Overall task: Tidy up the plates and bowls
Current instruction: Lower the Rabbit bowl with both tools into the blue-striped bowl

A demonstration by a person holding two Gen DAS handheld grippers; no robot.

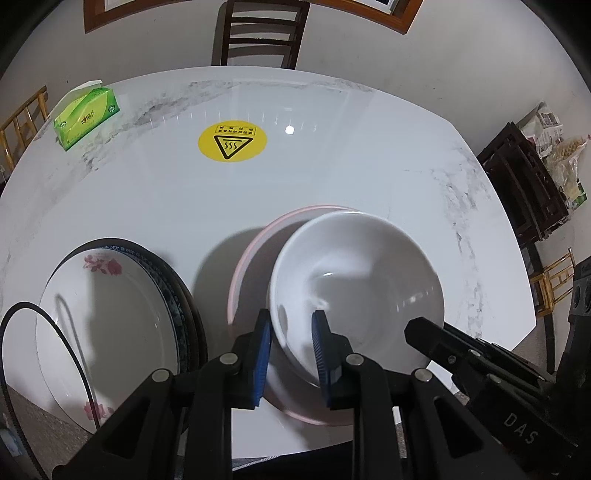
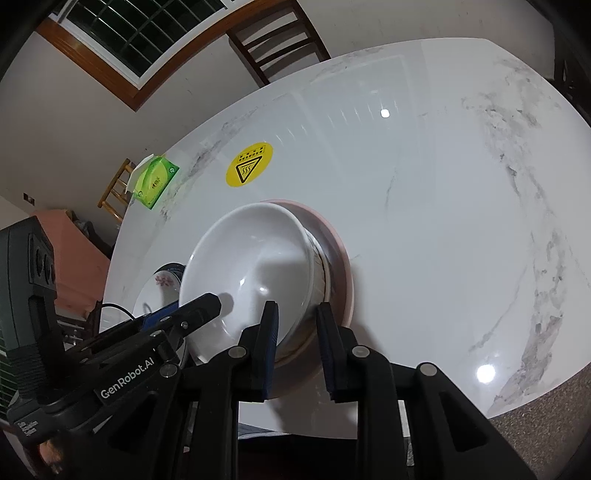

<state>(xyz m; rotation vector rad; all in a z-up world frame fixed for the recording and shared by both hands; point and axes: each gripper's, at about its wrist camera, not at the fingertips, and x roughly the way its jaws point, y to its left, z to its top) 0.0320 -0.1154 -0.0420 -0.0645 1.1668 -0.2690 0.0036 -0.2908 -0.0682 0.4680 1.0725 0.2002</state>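
A white bowl (image 1: 354, 273) hangs tilted over a pink plate (image 1: 251, 251) near the table's front edge. My left gripper (image 1: 291, 317) is shut on its near left rim, one blue pad outside and one inside. In the right wrist view my right gripper (image 2: 295, 310) is shut on the white bowl (image 2: 251, 258) at its near right rim. A second bowl with a brown band (image 2: 319, 269) shows just under it, above the pink plate (image 2: 341, 254). A rose-patterned plate (image 1: 110, 314) tops a stack of dark-rimmed plates at the left.
The white marble table (image 1: 332, 166) carries a green tissue box (image 1: 86, 118) at the far left and a round yellow warning sticker (image 1: 232, 139). A dark wooden chair (image 1: 262, 33) stands behind the table. A dark wooden stand (image 1: 524, 184) is off its right side.
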